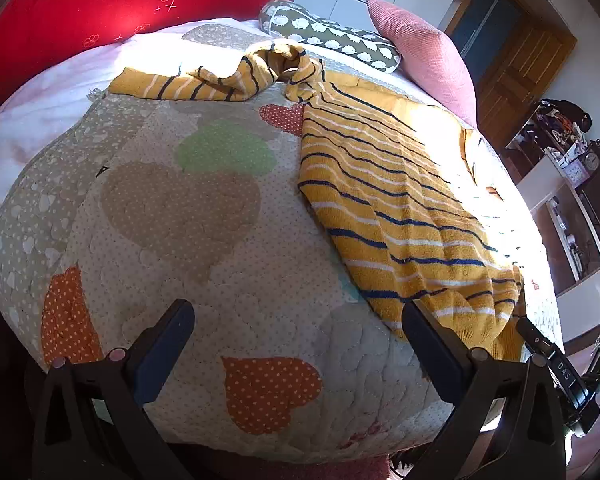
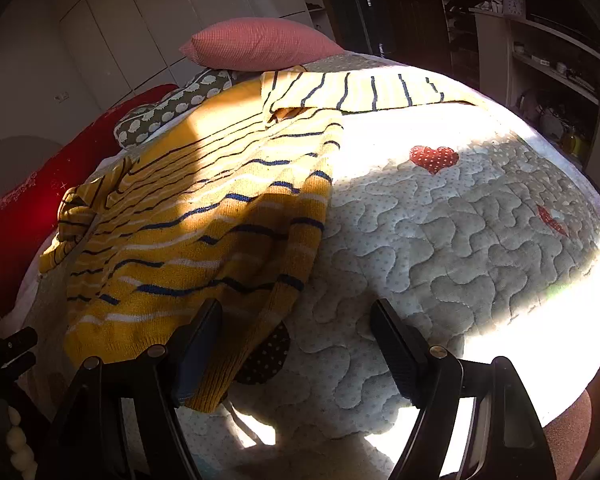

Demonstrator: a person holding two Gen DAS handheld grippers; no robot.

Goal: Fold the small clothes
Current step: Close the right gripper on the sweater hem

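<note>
A small yellow sweater [image 1: 400,208] with white and navy stripes lies spread on a quilted bed cover [image 1: 204,264]. One sleeve [image 1: 188,82] stretches left at the far side, bunched near the collar. My left gripper [image 1: 296,328] is open and empty above the quilt, left of the sweater's hem. In the right wrist view the sweater [image 2: 204,216] lies left of centre, with its other sleeve [image 2: 364,90] stretched right at the far side. My right gripper [image 2: 296,332] is open at the hem's right corner; its left finger [image 2: 198,344] overlaps the hem edge.
A red pillow [image 1: 92,12], a green patterned bolster [image 1: 332,34] and a pink cushion [image 1: 424,52] lie at the head of the bed. Shelves with clutter [image 1: 564,184] stand to the right. The other gripper's body [image 1: 560,372] shows by the bed edge.
</note>
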